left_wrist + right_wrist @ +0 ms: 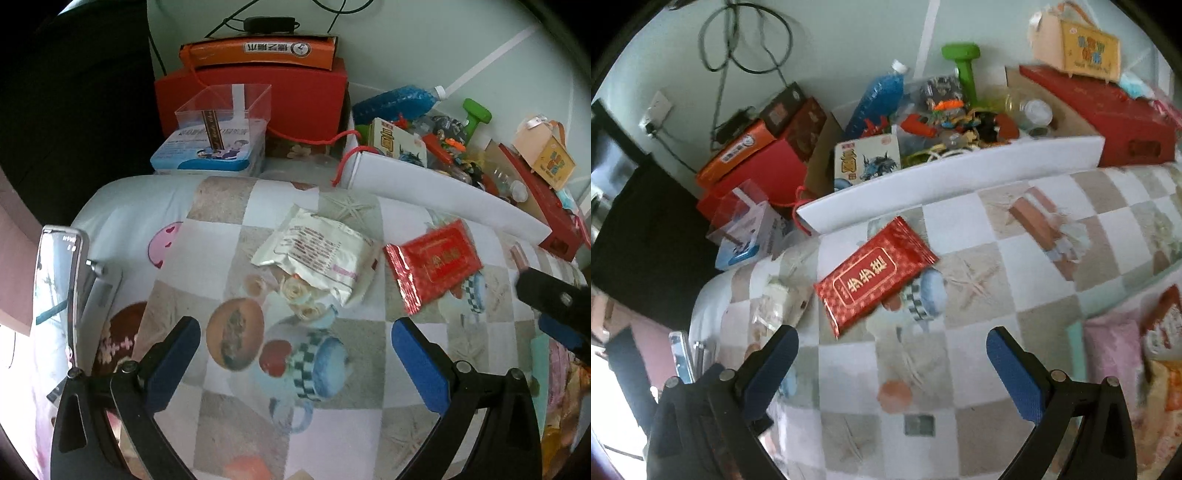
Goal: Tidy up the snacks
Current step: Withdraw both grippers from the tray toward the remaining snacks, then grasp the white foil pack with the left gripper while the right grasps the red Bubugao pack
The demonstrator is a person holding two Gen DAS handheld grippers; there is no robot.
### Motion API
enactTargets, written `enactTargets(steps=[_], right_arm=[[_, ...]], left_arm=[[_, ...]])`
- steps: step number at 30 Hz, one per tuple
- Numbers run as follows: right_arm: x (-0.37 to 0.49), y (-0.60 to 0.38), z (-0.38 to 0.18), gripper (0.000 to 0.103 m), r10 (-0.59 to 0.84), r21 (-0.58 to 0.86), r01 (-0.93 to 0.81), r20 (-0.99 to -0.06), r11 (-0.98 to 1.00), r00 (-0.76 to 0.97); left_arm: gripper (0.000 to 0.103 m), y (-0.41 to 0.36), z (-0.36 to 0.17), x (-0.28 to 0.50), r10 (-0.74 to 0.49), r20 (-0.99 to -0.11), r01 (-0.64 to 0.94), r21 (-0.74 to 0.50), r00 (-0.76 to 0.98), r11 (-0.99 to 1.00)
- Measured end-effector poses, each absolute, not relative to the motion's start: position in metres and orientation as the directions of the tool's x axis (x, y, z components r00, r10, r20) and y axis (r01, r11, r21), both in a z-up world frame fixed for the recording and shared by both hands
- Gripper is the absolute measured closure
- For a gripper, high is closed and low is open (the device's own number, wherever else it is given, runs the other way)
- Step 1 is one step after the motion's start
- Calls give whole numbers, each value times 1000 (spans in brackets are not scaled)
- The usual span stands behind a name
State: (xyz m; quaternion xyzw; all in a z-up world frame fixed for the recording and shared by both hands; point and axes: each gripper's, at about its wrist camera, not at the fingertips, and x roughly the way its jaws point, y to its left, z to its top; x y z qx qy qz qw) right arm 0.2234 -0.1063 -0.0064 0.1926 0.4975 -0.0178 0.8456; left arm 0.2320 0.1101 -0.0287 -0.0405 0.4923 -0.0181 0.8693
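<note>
The left wrist view is showing the left tongs (295,363) hanging wide open with nothing between the blue pads, over a bench covered in a checked cloth printed with fruit and teapots (229,417). Ahead of them a crumpled white foil snack packet with red small print (314,254) is lying flat, and just to its right, apart from it, a shiny red foil snack packet with a gold-framed label (432,264) is resting on the cloth; only this view is giving the white packet clearly, and its print is too small to read. It is also catching a phone on a stand (59,291) at the left edge and the right tongs (554,314) entering from the right. The right wrist view is showing the right tongs (892,369) equally wide open and holding nothing, with the red packet (875,277) lying just ahead, near a long white open box crammed with toys and bottles (953,177); the gold characters on its label are legible as Chinese script, though I cannot read them with confidence. A pale pink packet (1112,350) is lying at the right, seen well only here.
</note>
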Motion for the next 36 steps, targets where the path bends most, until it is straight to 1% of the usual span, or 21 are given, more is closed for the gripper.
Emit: enactTargets(steps=[4,9,18,22,28,33,36], right_arm=[[249,-107,-29,0,145,298,299,-885,907,442],[268,-109,-44,0,110,287,372,-896,882,431],[299,-88,-61,0,42,224,400,-908,889,416],[308,-78,-63,0,0,183,375,-899,909,439],[312,-68,-69,0,-73,73,316,-902,946,427],[303,-73,-64,0,-85,47,293,-903,955,421],[297,-75,-62,0,-95,22,269,-906,963,413]], left_arm=[[0,118,-30,239,-69,-850,-27,-97,522,995],[0,125,-31,244,-69,-839,-44,-111,540,993],[0,131,-31,254,-68,-825,-87,-141,561,986],[0,132,-33,260,-66,-829,-99,-144,555,985],[0,136,-34,265,-70,-835,-125,-164,546,979],[0,133,-33,271,-74,-843,-130,-167,533,977],[0,130,-35,278,-107,-852,-133,-203,513,970]])
